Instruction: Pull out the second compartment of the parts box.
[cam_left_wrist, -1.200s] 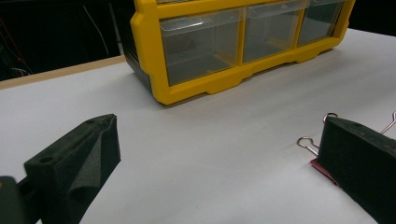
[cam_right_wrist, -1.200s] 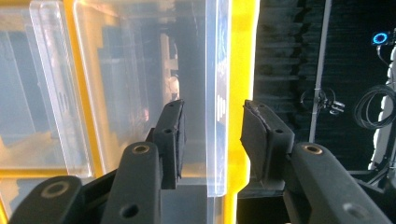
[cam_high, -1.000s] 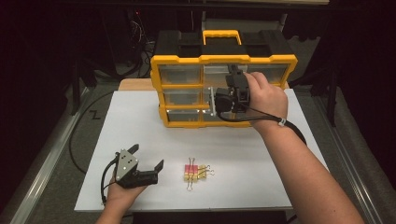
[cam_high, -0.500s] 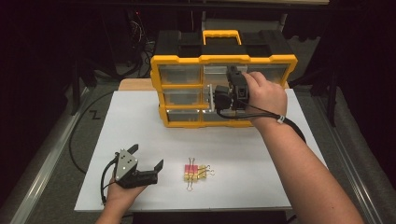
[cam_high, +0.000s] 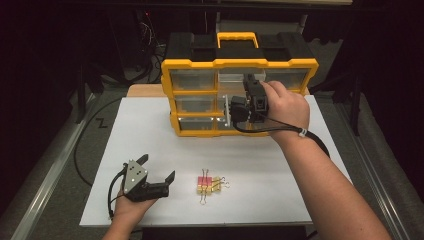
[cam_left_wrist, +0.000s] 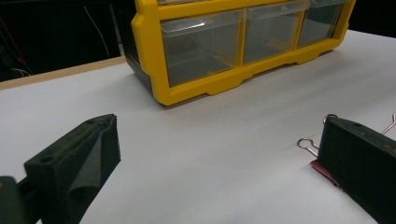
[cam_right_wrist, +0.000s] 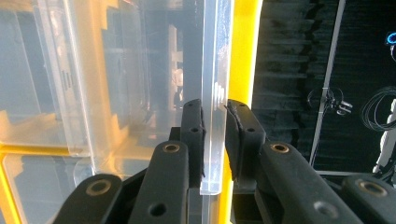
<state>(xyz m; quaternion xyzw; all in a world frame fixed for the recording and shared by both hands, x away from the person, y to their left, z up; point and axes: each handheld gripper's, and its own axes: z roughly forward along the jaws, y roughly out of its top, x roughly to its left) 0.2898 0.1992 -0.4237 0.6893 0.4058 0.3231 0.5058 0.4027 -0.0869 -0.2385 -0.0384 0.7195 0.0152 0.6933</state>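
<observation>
Reached forward at the yellow-framed plastic drawer organiser (cam_high: 195, 95) — right gripper (cam_right_wrist: 215, 135) just closed, pinching a clear drawer's front lip (cam_right_wrist: 215, 93). Left gripper (cam_high: 159, 181) rested spread near red binder clips (cam_high: 210, 185) — clips partly hidden behind a jaw.

In the high view the person's right hand (cam_high: 282, 105) covers much of the right tongs (cam_high: 231, 111), so their tips against the yellow organizer (cam_high: 195, 65) cannot be made out. The binder clips (cam_high: 210, 185) are too small there to count. In the left gripper view one black pad hides most of the clips (cam_left_wrist: 312, 147), and the organizer's (cam_left_wrist: 154, 51) top is cut off. In the right gripper view the clear drawer wall (cam_right_wrist: 215, 93) runs past the top edge; the drawer's contents are blurred.
</observation>
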